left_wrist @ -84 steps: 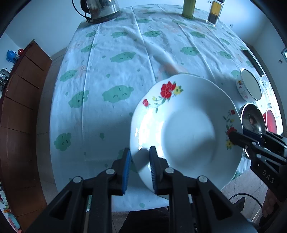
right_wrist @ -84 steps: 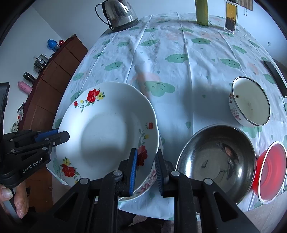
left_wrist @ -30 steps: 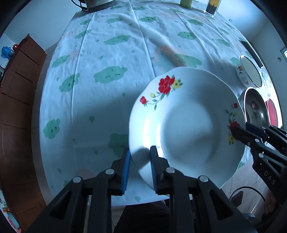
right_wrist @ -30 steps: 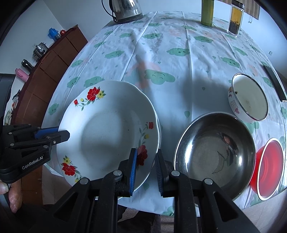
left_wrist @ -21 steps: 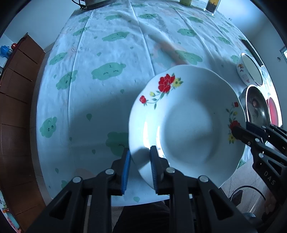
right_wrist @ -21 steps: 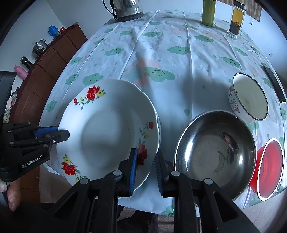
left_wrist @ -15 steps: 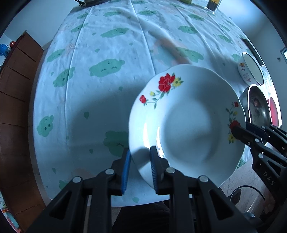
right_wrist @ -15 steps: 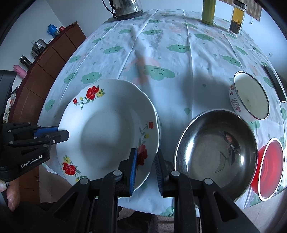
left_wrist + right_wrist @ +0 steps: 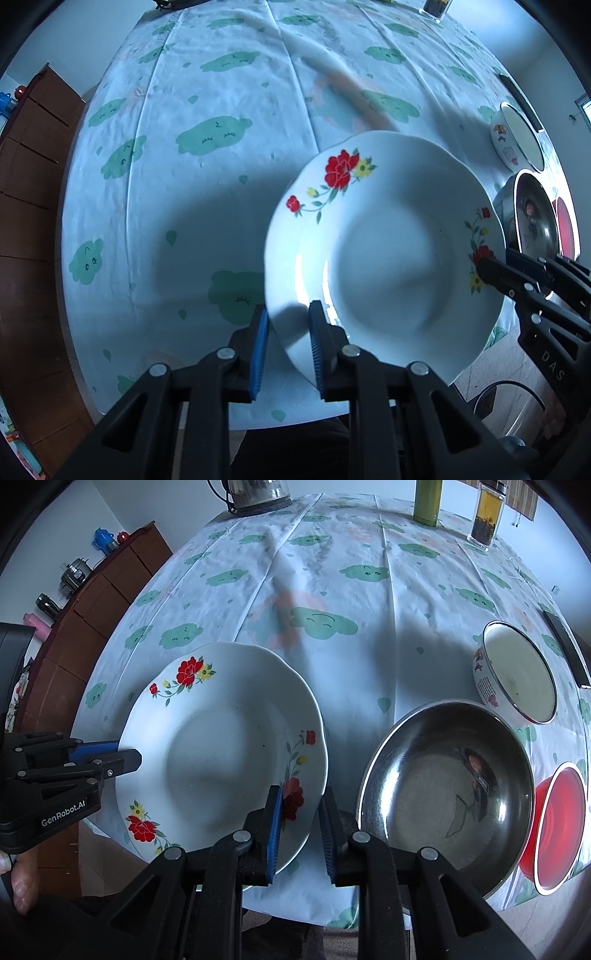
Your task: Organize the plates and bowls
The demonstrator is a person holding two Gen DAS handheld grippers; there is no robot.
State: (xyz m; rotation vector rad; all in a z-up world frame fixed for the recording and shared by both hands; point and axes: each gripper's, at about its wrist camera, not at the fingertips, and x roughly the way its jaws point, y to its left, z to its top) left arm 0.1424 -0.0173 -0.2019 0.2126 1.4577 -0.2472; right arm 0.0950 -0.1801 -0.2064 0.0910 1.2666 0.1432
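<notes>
Left tongs [image 9: 286, 326] and right tongs [image 9: 301, 806] each clamp opposite rims of floral plate [image 9: 221, 746], above tablecloth [image 9: 184, 110]

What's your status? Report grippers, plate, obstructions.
Left gripper and right gripper both shut on floral plate, opposite rims. Plate over table's near edge. Steel bowl close beside its right.
</notes>
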